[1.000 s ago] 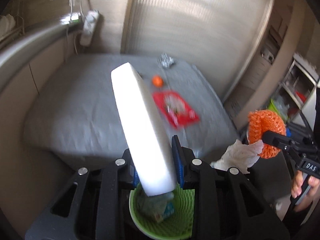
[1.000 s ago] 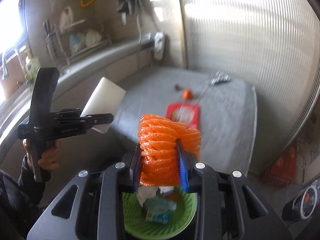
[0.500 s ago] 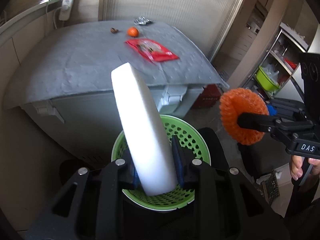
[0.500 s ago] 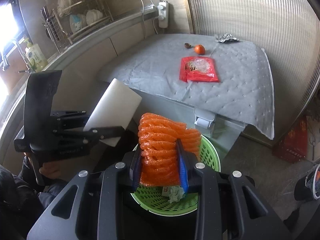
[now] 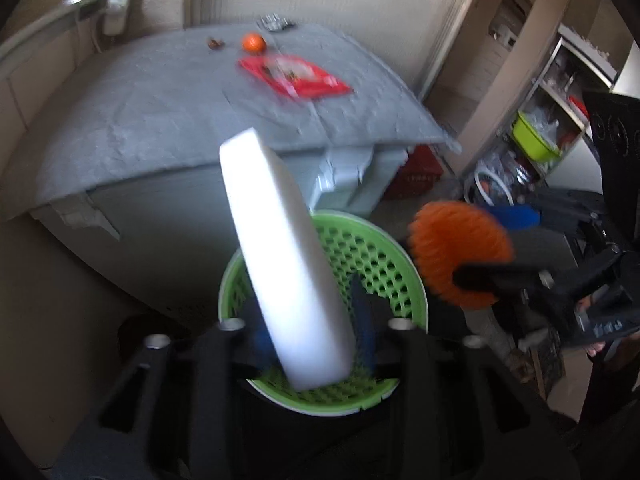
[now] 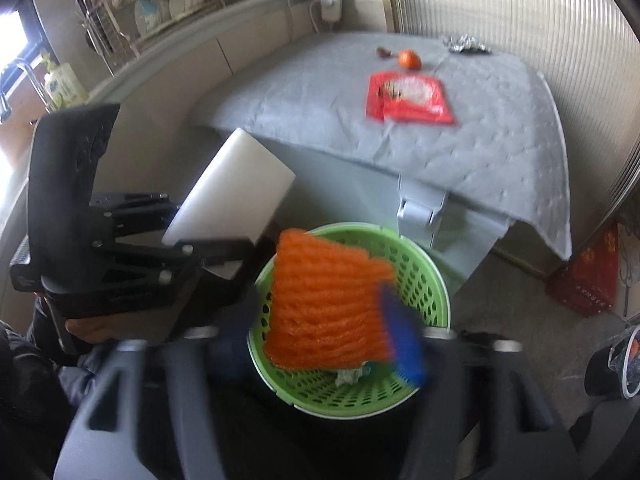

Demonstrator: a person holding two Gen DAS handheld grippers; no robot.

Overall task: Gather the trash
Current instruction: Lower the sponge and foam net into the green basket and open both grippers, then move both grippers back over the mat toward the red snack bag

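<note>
My left gripper (image 5: 310, 332) holds a white foam slab (image 5: 280, 256) over the green perforated basket (image 5: 384, 268); the frame is blurred. The slab also shows in the right wrist view (image 6: 232, 192), with the left gripper (image 6: 224, 248) beside the basket (image 6: 424, 280). My right gripper (image 6: 324, 332) holds an orange foam net (image 6: 324, 304) over the basket, its jaws blurred and spread. The net also shows in the left wrist view (image 5: 460, 252). A crumpled tissue (image 6: 352, 374) lies in the basket.
A grey cloth-covered table (image 6: 500, 152) behind the basket carries a red snack packet (image 6: 408, 98), a small orange (image 6: 410, 59), a brown scrap (image 6: 384, 53) and crumpled foil (image 6: 466, 44). A red box (image 6: 588, 280) stands on the floor at right. A dish rack (image 6: 140, 12) sits back left.
Both grippers have dropped lower over the green basket and moved closer together. The jaws of both look wider apart around the slab and the net, with motion blur.
</note>
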